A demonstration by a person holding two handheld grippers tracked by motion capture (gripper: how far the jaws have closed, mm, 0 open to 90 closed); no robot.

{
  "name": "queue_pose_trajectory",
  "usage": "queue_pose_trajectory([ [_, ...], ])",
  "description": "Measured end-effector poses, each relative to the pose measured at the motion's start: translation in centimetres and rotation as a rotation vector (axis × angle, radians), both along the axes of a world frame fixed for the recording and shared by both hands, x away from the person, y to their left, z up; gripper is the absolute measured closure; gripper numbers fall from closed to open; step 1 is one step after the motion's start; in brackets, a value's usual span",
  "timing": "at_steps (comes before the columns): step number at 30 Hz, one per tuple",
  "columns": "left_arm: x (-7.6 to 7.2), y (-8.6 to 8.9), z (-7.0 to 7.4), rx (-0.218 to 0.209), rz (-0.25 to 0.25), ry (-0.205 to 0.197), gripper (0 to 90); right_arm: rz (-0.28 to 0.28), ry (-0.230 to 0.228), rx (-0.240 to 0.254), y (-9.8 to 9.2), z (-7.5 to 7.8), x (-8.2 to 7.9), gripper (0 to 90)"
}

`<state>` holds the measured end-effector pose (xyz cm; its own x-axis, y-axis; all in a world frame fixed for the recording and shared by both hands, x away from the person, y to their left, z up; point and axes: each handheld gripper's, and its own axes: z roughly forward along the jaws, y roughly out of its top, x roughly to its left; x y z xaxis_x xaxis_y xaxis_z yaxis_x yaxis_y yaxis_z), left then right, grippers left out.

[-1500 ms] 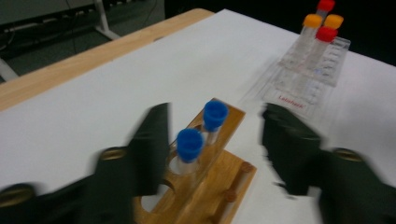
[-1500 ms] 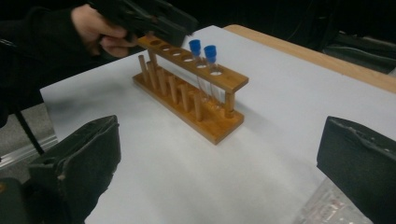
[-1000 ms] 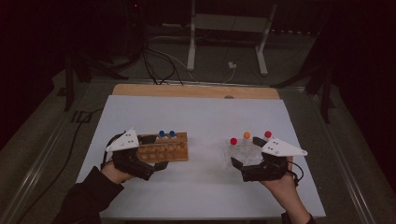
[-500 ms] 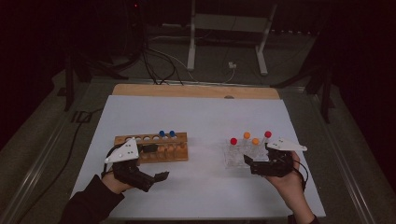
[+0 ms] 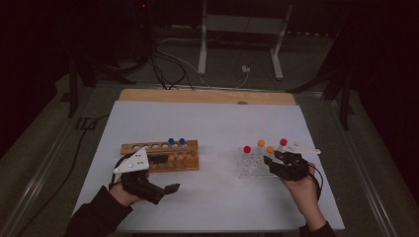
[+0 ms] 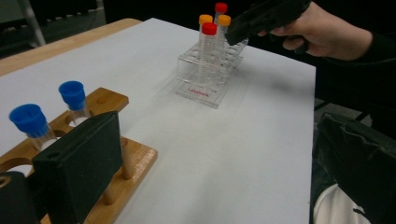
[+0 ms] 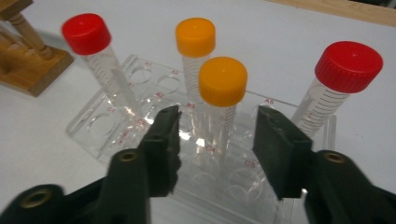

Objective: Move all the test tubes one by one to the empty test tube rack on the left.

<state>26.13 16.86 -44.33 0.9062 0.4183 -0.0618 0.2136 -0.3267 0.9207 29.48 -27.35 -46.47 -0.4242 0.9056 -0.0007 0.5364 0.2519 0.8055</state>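
Observation:
A clear plastic rack [image 5: 245, 169] [image 7: 100, 126] at the right of the white table holds two red-capped and two orange-capped tubes. My right gripper [image 5: 271, 161] [image 7: 217, 137] reaches into it from the near side. Its jaws straddle the nearer orange-capped tube [image 7: 223, 83] [image 5: 270, 149]; they have just been closing, and a gap shows on both sides of the tube. A wooden rack [image 5: 188, 161] [image 6: 140, 156] at the left carries two blue-capped tubes [image 5: 171, 141] [image 6: 72, 95]. My left gripper [image 5: 166, 174] [image 6: 217, 133] is open wide at the rack's front edge, one jaw against the wood.
The white tabletop [image 5: 212, 123] has a wooden strip [image 5: 207, 96] along its far edge. Beyond it stand a metal stand's legs [image 5: 202, 54] and cables on the dark floor. In the left gripper view the other hand [image 6: 322, 32] hovers at the clear rack.
My right gripper has sunk toward the clear rack and its jaws have narrowed around the orange-capped tube. The left gripper drew back slightly from the wooden rack's left end.

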Motion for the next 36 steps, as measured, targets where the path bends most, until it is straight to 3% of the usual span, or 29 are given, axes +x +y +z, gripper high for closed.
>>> queue_pose_trajectory([
  [9,0.1,0.1,-0.2,0.001,0.000,0.009,2.6,-0.001,0.011,-0.041,0.5,-0.5,0.7,73.3],
  [17,0.2,0.1,-0.3,0.008,-0.001,0.014,2.6,0.001,-0.003,-0.046,0.5,0.0,0.5,74.5],
  [29,0.0,-0.1,0.1,0.005,-0.022,0.015,2.6,0.019,-0.139,-0.019,0.0,4.1,-2.1,74.5],
  [33,-0.1,-0.2,0.3,-0.002,-0.035,0.019,2.6,0.057,-0.179,-0.009,0.3,5.6,-3.4,74.6],
  [36,-0.2,-0.3,0.5,-0.009,-0.043,0.015,2.7,0.115,-0.211,0.005,0.9,6.6,-4.5,74.5],
])
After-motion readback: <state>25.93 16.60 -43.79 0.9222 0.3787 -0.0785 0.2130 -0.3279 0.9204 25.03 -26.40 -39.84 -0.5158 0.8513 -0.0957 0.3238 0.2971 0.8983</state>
